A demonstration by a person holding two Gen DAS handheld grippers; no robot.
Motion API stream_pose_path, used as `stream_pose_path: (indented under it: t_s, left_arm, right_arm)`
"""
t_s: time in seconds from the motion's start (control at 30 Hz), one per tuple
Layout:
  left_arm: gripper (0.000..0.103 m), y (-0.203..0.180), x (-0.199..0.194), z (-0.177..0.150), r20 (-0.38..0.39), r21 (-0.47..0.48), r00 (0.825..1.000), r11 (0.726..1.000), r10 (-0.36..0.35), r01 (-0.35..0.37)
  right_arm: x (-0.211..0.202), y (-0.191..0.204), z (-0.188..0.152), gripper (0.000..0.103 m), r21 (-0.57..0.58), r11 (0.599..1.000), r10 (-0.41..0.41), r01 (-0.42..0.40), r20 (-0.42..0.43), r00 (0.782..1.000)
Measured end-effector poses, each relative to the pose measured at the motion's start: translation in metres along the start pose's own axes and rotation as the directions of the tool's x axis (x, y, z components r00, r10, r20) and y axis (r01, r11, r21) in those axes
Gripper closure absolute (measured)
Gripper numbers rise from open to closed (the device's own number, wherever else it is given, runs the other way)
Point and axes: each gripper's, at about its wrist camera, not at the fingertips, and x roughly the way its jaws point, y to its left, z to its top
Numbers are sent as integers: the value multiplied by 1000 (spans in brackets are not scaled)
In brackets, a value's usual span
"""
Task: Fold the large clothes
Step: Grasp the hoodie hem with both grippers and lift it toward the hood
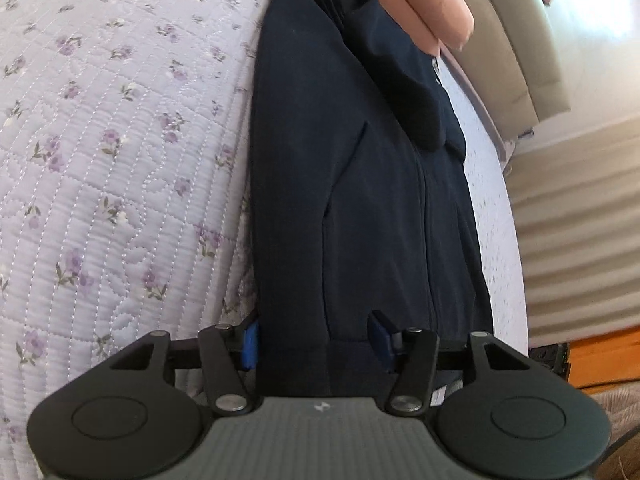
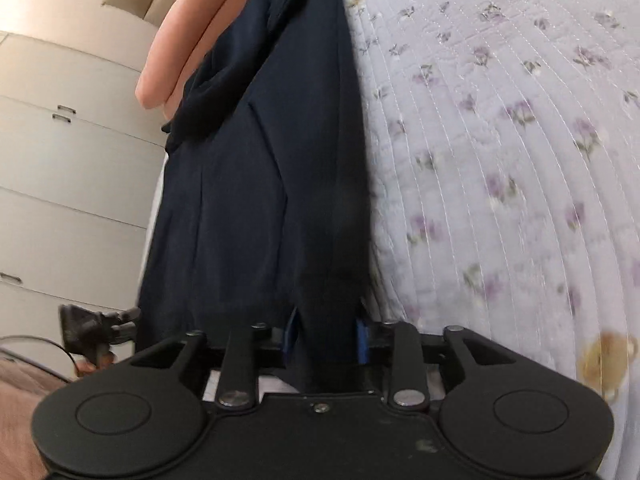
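Both claws, left claw (image 1: 316,340) and right claw (image 2: 326,338), grip the navy jacket (image 1: 360,200); keep equal tension, lowering it squarely onto the bedspread (image 1: 120,140).

Home bedroom, bed spread with a lilac floral quilted coverlet (image 1: 120,152), pink pillow (image 1: 420,4) at its head, padded beige headboard (image 1: 504,52) behind that, cream drawer unit (image 2: 72,168) beside the bed, wooden floor (image 1: 604,356) below.

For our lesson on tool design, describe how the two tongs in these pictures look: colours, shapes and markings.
Both tongs are black, with two round discs at the base, angled link arms on silver pivot pins, and blue pads. The left tongs have a ribbed grey body; the right tongs have a smooth black body with a small screw.
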Motion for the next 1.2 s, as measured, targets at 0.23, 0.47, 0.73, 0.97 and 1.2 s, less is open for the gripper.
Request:
stream_pose_path:
  t_s: [0.23,0.47,0.73,0.97,1.2]
  left_arm:
    - [91,-24,-10,-5,53,82,997,995,51,-55]
    - [91,-49,-36,6,167,89,986,996,7,-22]
    - [92,-78,-67,42,274,101,962,995,-16,-12]
    - [92,-110,-83,117,368,152,930,988,-26,-33]
    - [92,-137,-67,215,485,173,875,981,-4,-91]
  right_arm:
    - [-23,31,2,95,-11,998,67,-66,174,982]
    - [-40,67,24,96,-88,993,100,-81,250,963]
    - [-46,99,70,95,-123,984,159,-127,293,943]
    - [-48,153,151,96,-216,967,209,-137,356,911]
    - [-19,185,248,96,-272,959,194,-73,450,871]
